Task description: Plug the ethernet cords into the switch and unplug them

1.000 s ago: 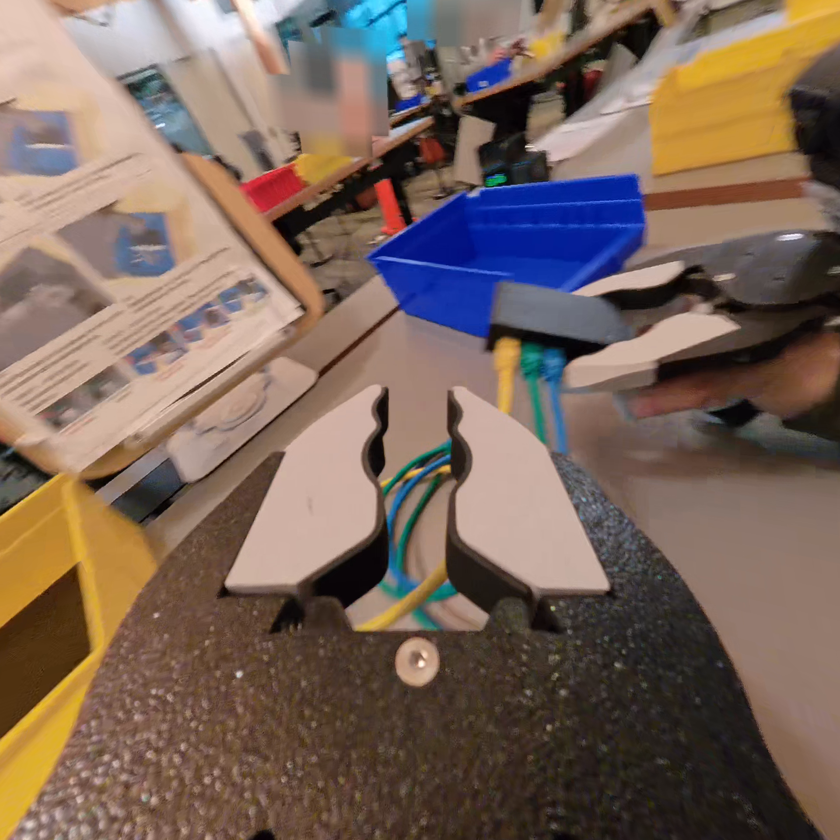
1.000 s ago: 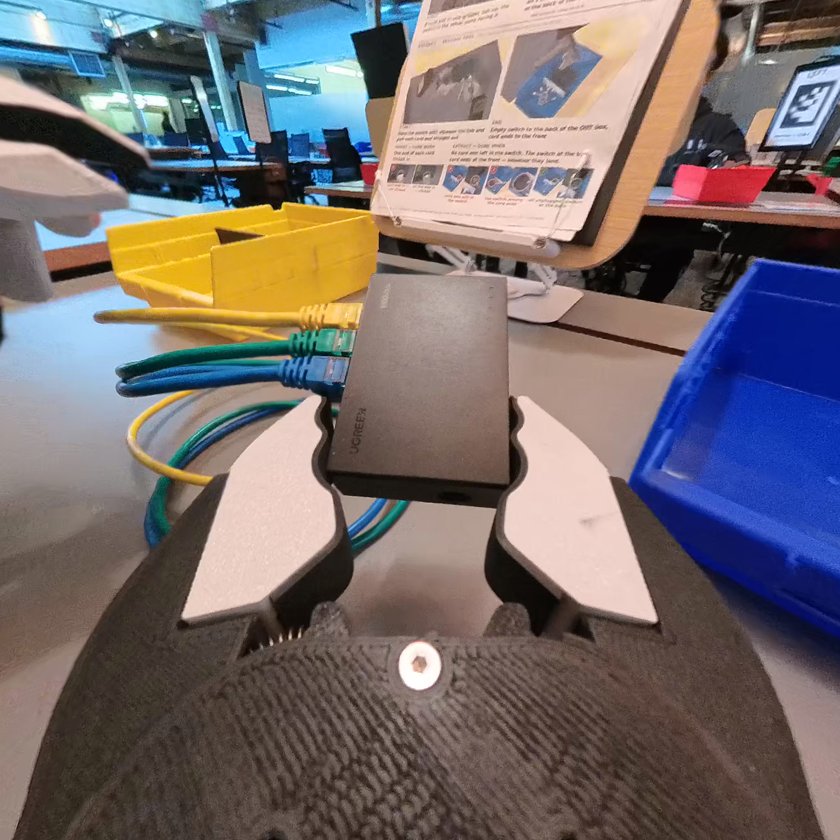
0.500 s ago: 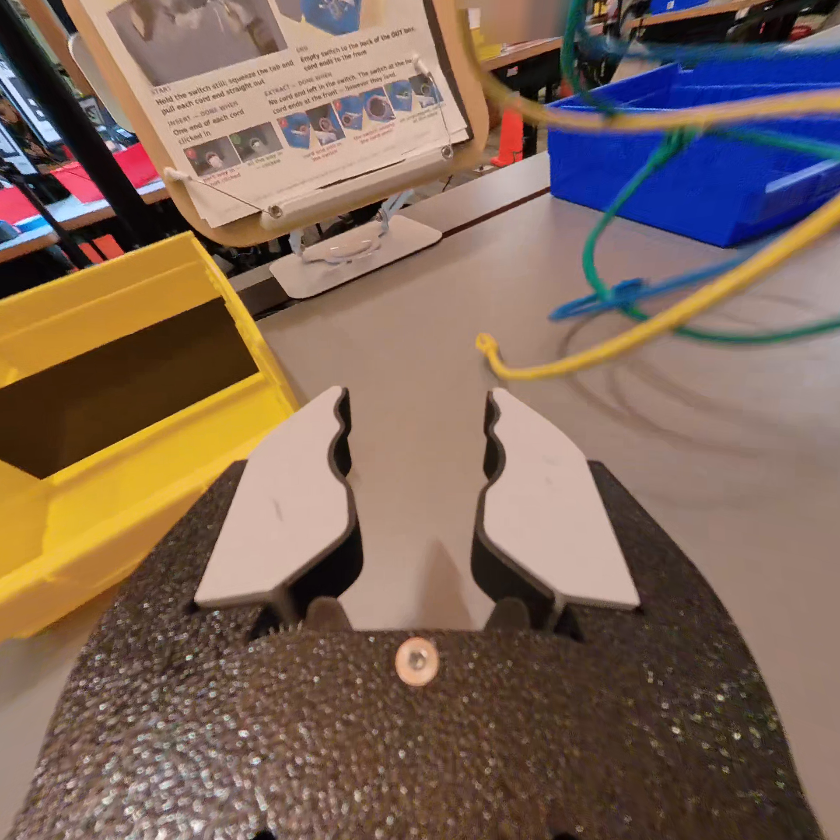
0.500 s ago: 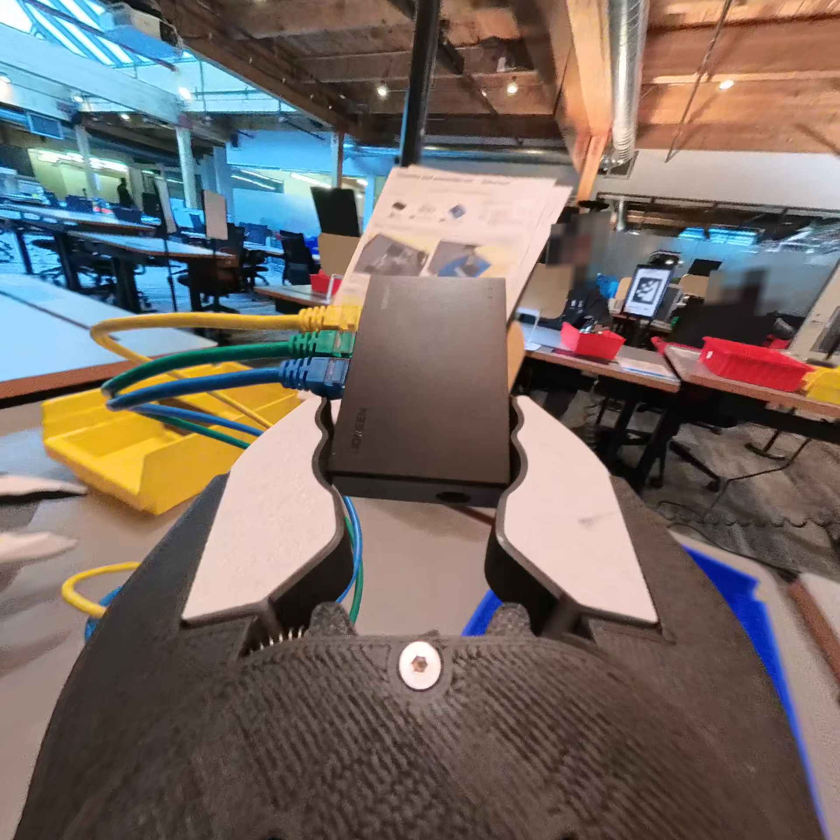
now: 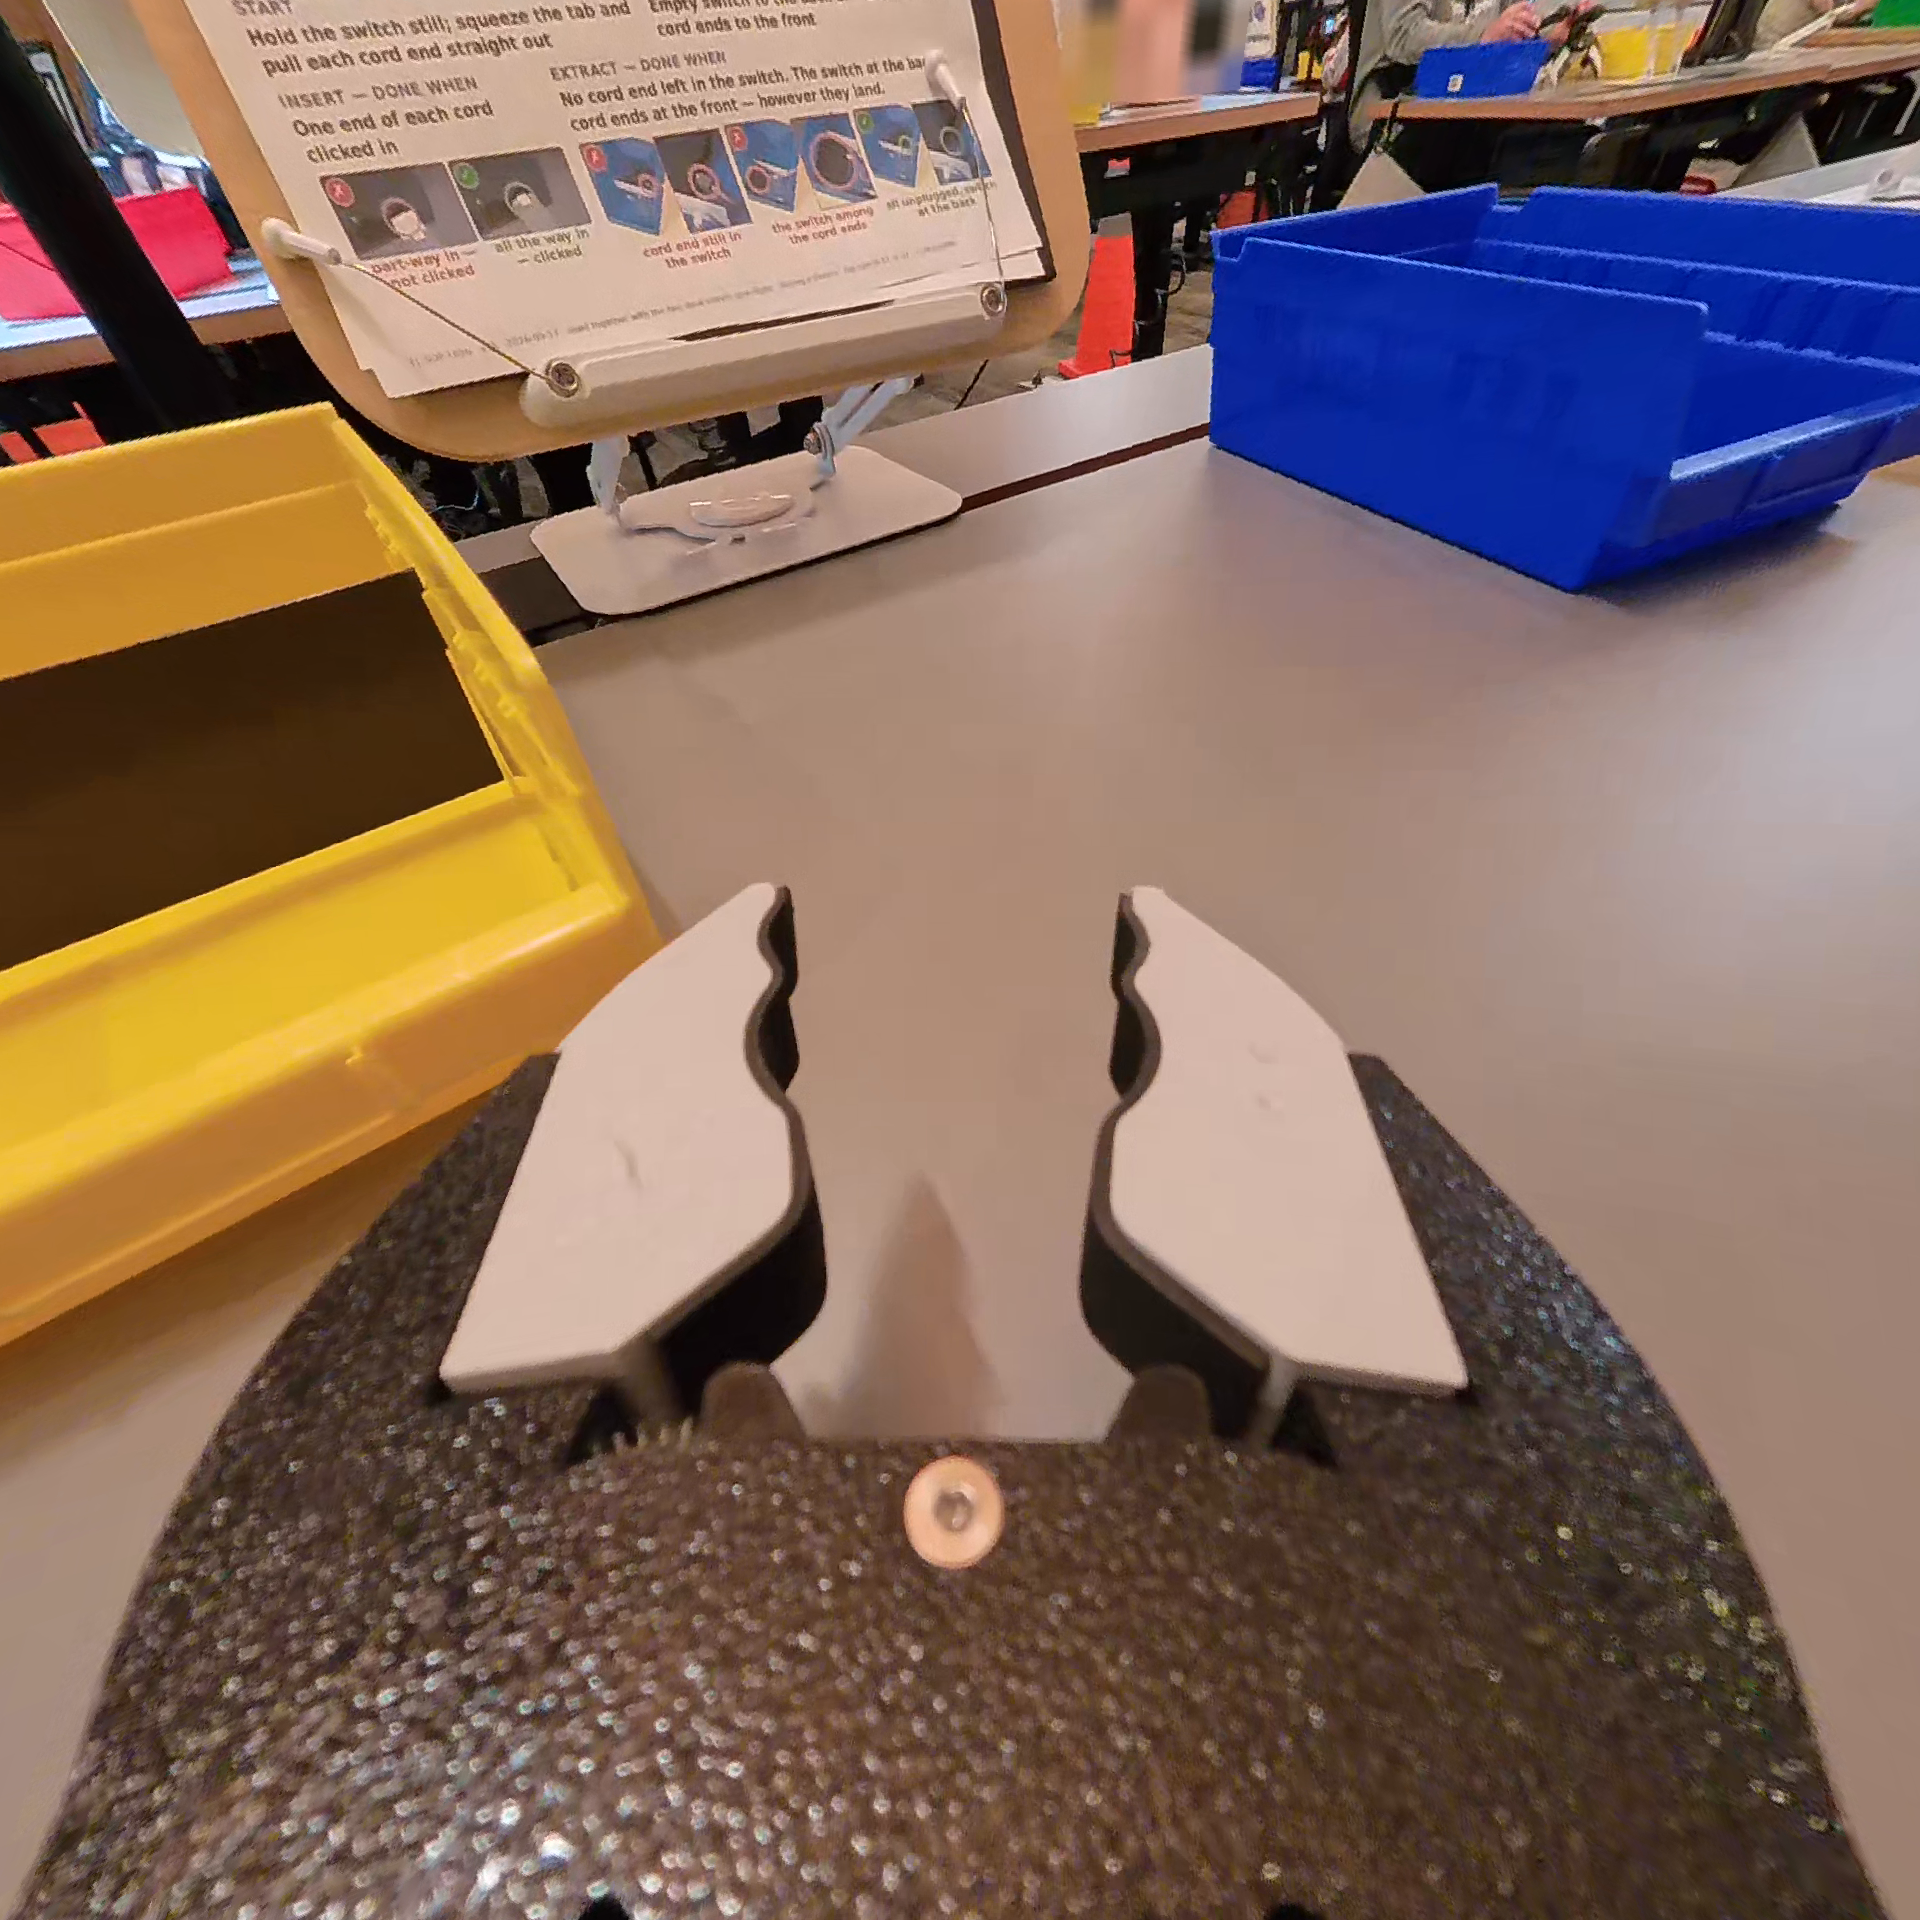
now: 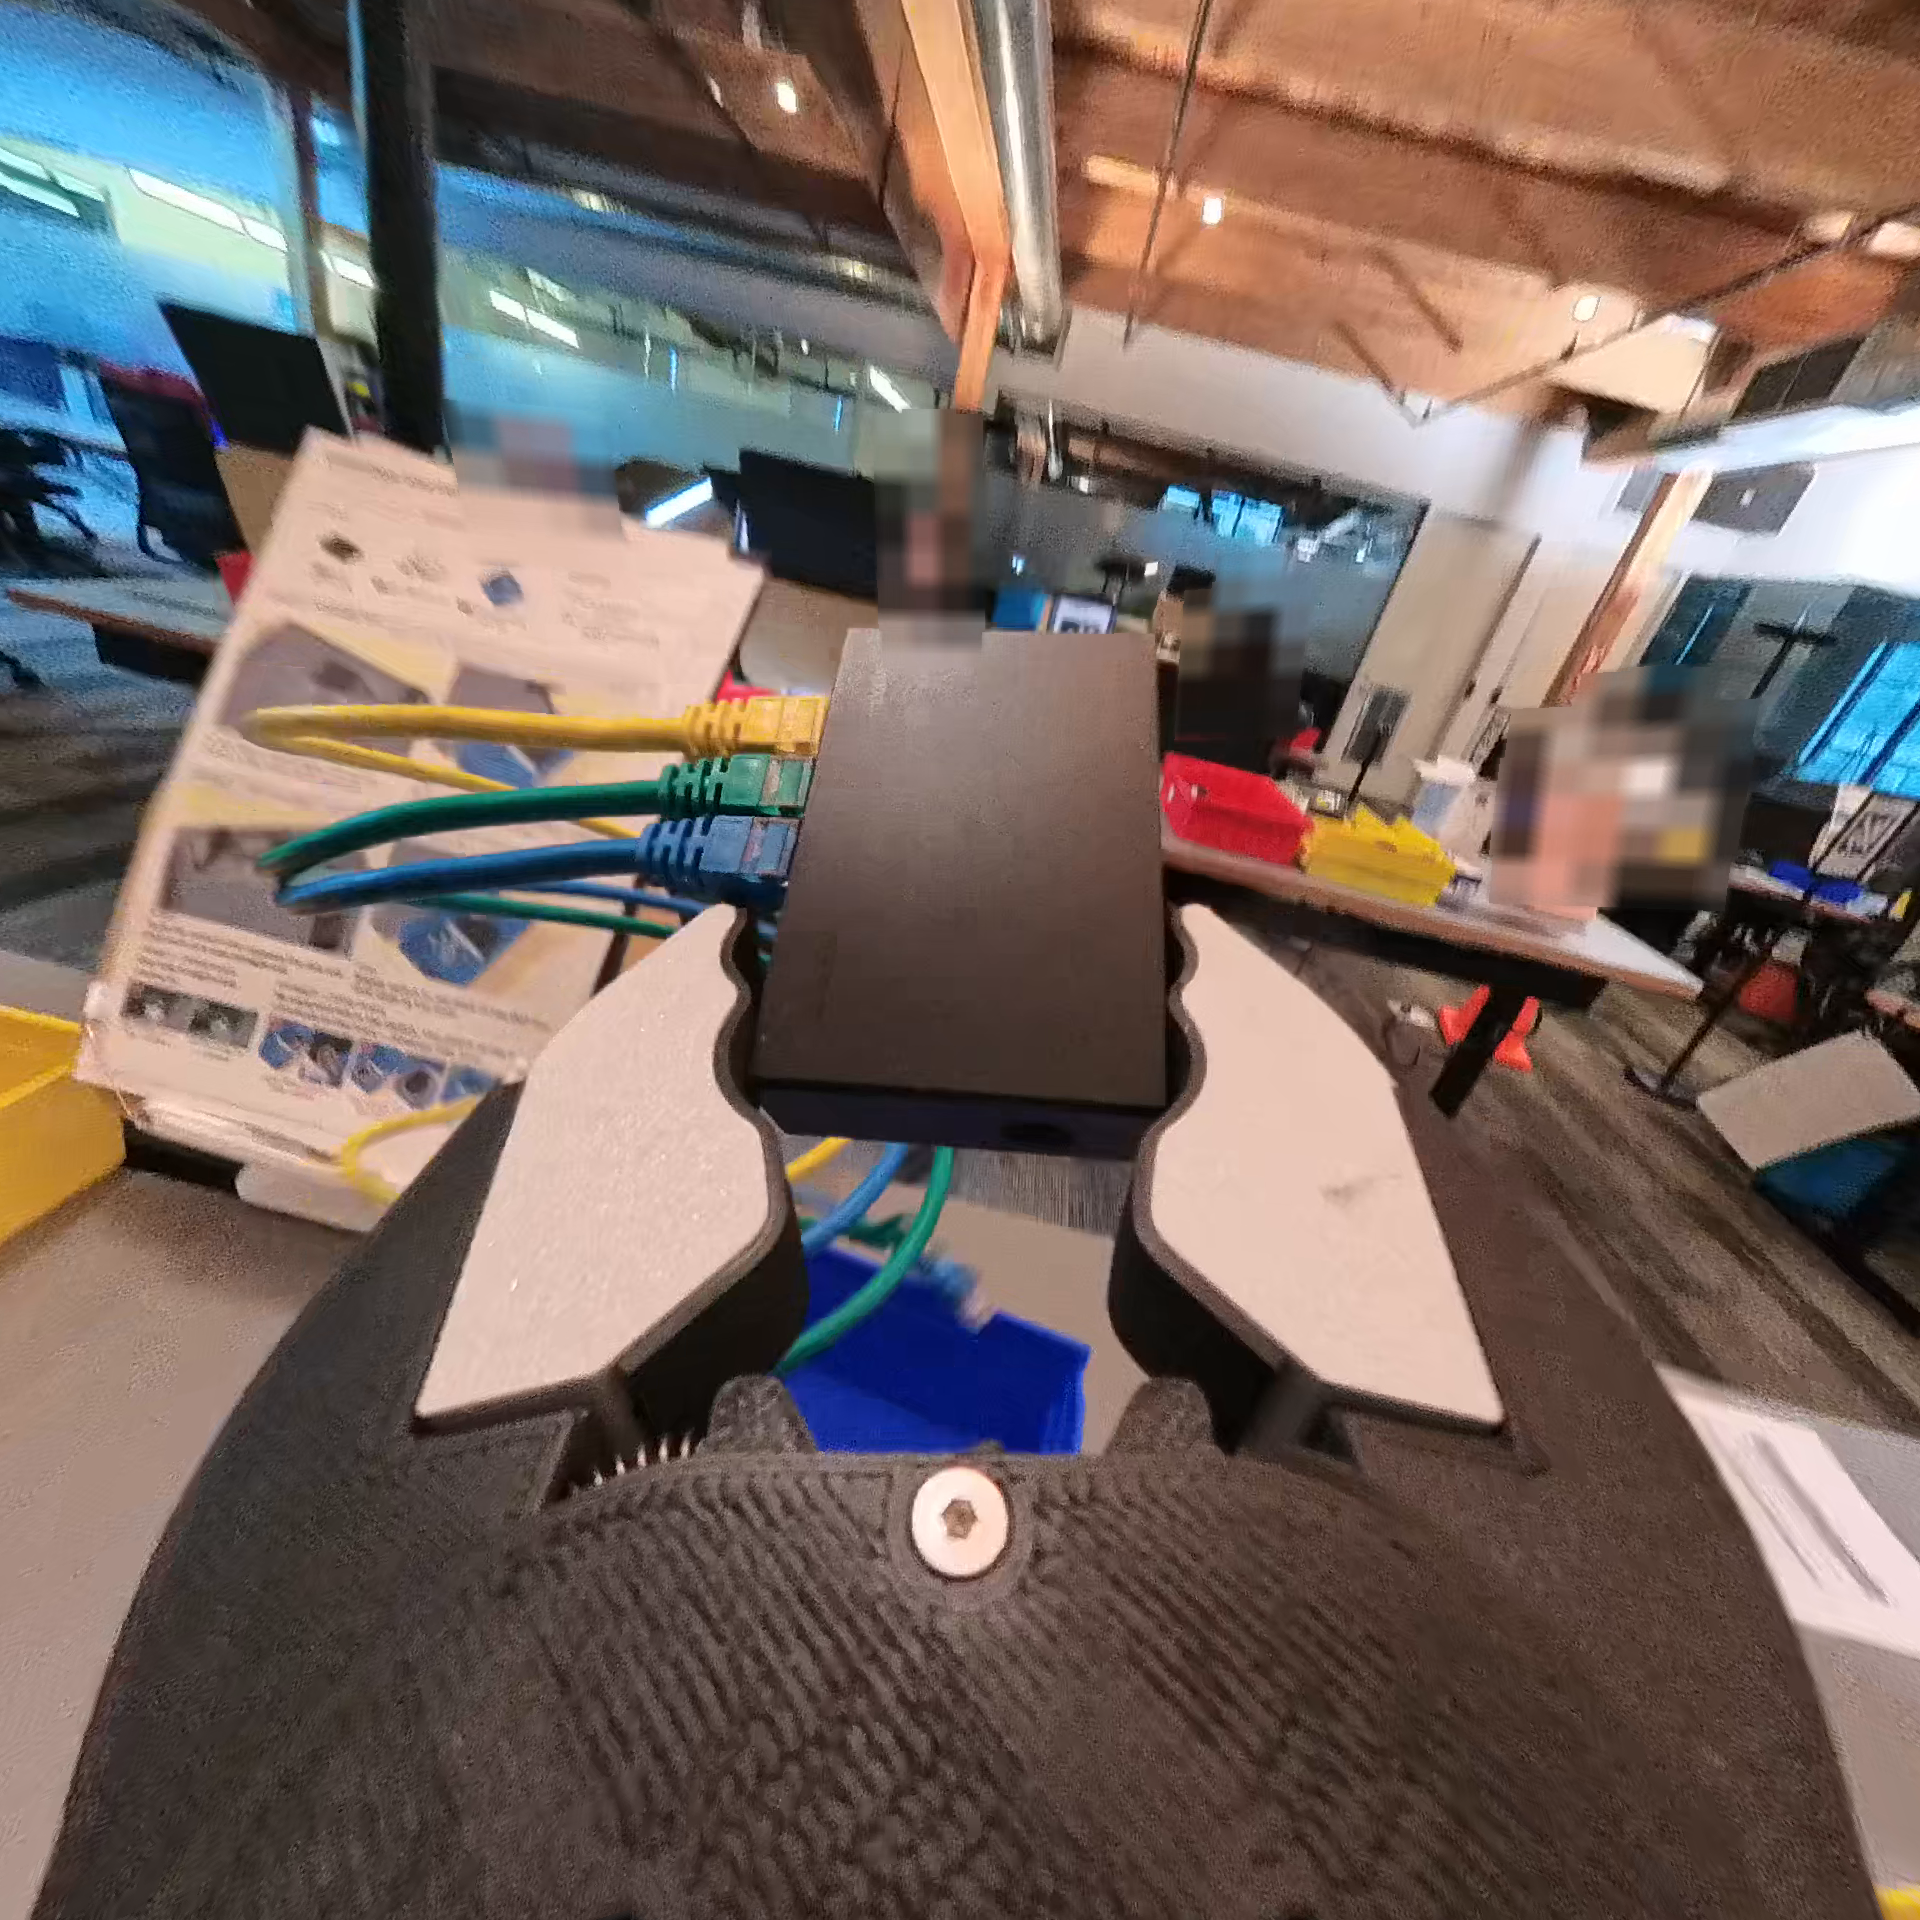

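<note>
My right gripper (image 6: 961,935) is shut on the black switch (image 6: 977,873) and holds it high above the table. A yellow cord (image 6: 582,727), a green cord (image 6: 582,805) and a blue cord (image 6: 540,868) are plugged into its left side. Their loose lengths hang down under the switch over the blue bin (image 6: 935,1371). My left gripper (image 5: 951,925) is open and empty, low over the bare grey table (image 5: 1351,831). The switch and cords do not show in the left wrist view.
A yellow bin (image 5: 260,831) stands close on the left of my left gripper. A blue bin (image 5: 1558,395) stands at the back right. An instruction board on a stand (image 5: 665,208) is at the table's far edge. Other tables and people are beyond.
My right gripper has lifted the switch with its cords up off the table and swung right over the blue bin. My left gripper has turned away from the cords and opened wider.
</note>
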Available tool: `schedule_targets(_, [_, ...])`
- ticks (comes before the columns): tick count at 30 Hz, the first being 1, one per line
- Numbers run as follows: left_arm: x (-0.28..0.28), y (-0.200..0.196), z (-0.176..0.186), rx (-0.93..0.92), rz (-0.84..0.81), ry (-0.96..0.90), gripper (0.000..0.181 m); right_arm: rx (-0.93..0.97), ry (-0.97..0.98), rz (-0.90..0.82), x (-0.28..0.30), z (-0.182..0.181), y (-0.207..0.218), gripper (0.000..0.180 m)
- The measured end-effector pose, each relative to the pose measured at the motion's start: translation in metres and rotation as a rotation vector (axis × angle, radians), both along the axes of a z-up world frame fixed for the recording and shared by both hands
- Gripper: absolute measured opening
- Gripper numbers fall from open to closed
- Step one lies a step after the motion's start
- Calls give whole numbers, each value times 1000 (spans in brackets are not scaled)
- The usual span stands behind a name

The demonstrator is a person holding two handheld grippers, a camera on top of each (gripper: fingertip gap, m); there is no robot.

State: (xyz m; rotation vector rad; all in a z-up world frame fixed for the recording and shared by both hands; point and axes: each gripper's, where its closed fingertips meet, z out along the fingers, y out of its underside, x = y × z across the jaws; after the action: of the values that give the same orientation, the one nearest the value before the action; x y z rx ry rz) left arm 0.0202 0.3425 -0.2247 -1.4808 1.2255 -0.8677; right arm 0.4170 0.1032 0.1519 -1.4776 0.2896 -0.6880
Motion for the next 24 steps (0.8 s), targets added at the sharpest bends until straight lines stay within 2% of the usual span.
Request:
schedule_targets(5, [0, -1, 0, -7, -8, 1, 57, -165, 104, -86, 34, -103, 4, 73])
schedule_targets(9, [1, -2, -1, -6, -17, 4, 56, -344, 186, -191, 52, -215, -4, 73])
schedule_targets(11, [1, -4, -1, 7, -24, 5, 56, -383, 233, -225, 56, -259, -11, 74])
schedule_targets(14, [2, -6, -2, 25, -33, 16, 56, -358, 300, -241, 55, -293, -24, 74])
schedule_targets(17, [4, -8, -6, 36, -41, 47, 56, -441, 297, -277, 49, -318, -36, 74])
schedule_targets(20, [6, -11, -9, 67, -44, 73, 55, -480, 240, -308, 45, -329, -46, 74])
schedule_targets(24, [9, -15, -11, 104, -37, 102, 54, -650, 248, -220, 32, -359, -50, 82])
